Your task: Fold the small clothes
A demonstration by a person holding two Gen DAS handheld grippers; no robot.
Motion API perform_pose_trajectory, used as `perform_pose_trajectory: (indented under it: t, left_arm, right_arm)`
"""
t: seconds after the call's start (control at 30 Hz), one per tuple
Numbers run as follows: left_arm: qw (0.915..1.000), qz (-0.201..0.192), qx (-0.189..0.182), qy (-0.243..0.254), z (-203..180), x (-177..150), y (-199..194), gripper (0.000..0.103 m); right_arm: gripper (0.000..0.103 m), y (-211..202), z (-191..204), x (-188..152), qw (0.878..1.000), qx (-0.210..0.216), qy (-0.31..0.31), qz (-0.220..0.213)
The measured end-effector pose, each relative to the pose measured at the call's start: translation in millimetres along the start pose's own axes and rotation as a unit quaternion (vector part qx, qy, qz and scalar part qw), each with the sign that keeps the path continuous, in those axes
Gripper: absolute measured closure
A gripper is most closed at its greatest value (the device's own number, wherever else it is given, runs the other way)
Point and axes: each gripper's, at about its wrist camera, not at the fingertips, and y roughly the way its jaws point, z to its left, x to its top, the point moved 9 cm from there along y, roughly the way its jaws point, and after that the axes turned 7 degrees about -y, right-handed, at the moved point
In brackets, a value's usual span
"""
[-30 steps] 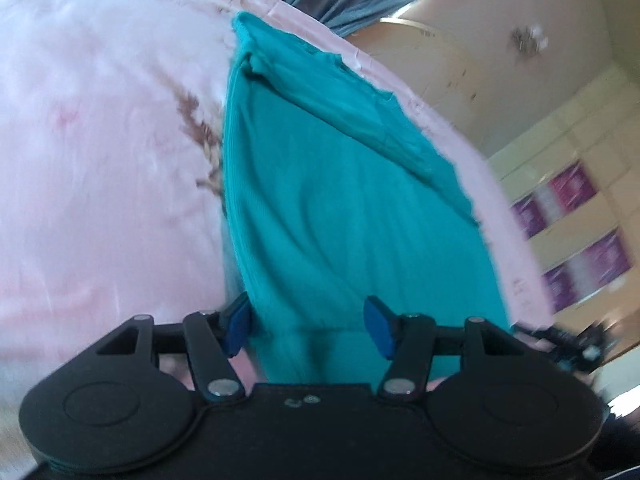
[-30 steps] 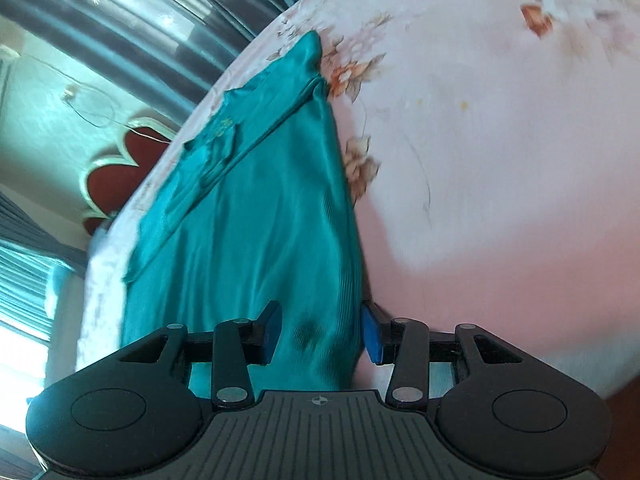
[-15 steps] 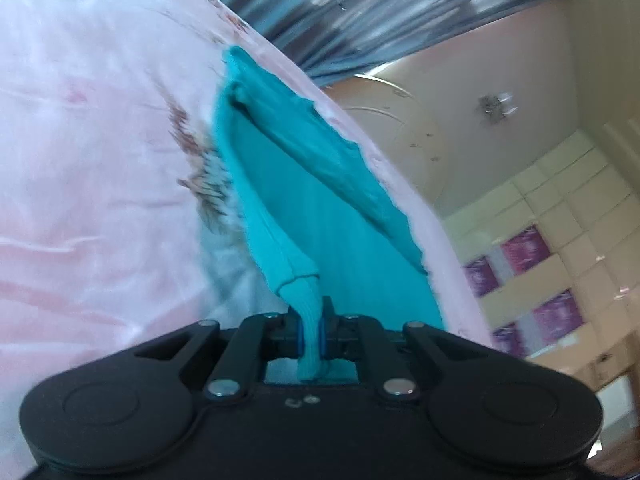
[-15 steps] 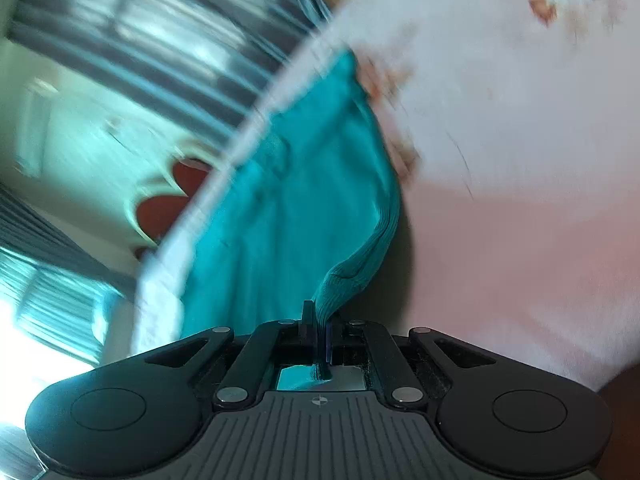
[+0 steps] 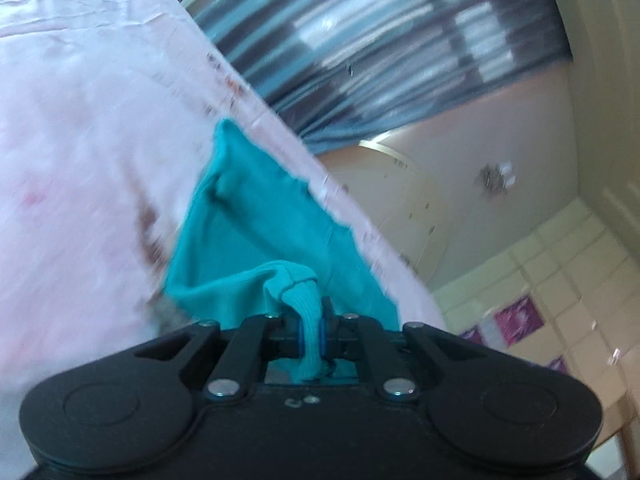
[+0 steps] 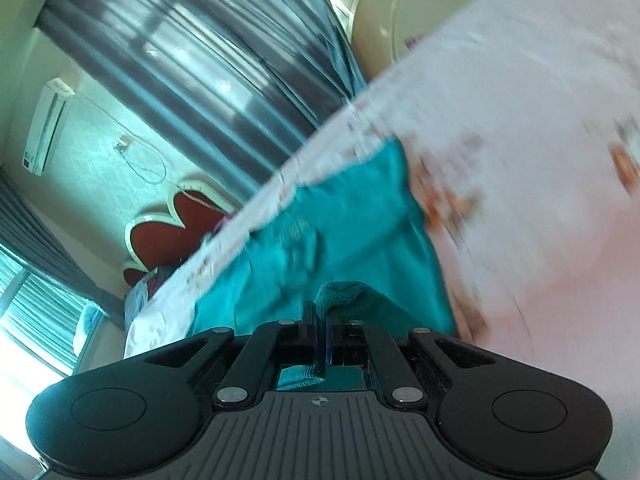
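Note:
A teal garment [image 5: 256, 236] lies on a pink floral bedsheet [image 5: 80, 140]. My left gripper [image 5: 310, 330] is shut on the garment's near hem, which bunches up between the blue pads and is lifted off the bed. In the right wrist view the same teal garment [image 6: 352, 220] spreads toward the far bed edge. My right gripper [image 6: 320, 336] is shut on another part of the near hem, which folds up over the fingers. Both views are blurred by motion.
The bedsheet [image 6: 520, 120] extends wide around the garment. Grey striped curtains [image 5: 380, 40] hang beyond the far bed edge. A red heart-shaped headboard [image 6: 172, 232] stands at one end, and an air conditioner [image 6: 44, 124] is on the wall.
Both grippers closed on the garment's near hem, then lifted it and carried it forward over the rest of the garment. Less of the teal cloth now lies flat ahead of them.

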Motion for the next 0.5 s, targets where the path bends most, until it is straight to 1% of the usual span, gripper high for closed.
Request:
perform_pose_trajectory:
  t: [0.1, 0.17, 0.23, 0.37, 0.5]
  left_arm:
    - [1.0000, -0.009, 0.002, -0.002, -10.3, 25.3, 30.1, 0.097]
    - [0.9999, -0.008, 0.005, 0.004, -17.9, 38.9, 45.8, 0.097]
    - [0.9999, -0.005, 0.009, 0.008, -23.1, 55.3, 69.8, 0.097]
    - [0.9998, -0.004, 0.022, 0.002, -23.1, 86.6, 108.6, 0.097]
    - [0.9989, -0.005, 0.044, -0.018, -11.1, 119.6, 147.3, 0.097]
  right_arm:
    - [0.101, 26.0, 3.9, 32.9, 1.000, -0.011, -0.003, -0.008]
    - [0.101, 47.6, 3.1, 53.4, 1.000, -0.015, 0.003, -0.013]
    - [0.101, 70.4, -0.3, 74.7, 1.000, -0.019, 0.014, -0.016]
    - [0.101, 112.7, -17.6, 107.8, 0.999, -0.027, 0.035, -0.012]
    - [0.102, 156.0, -43.7, 132.6, 0.997, -0.045, 0.062, -0.005]
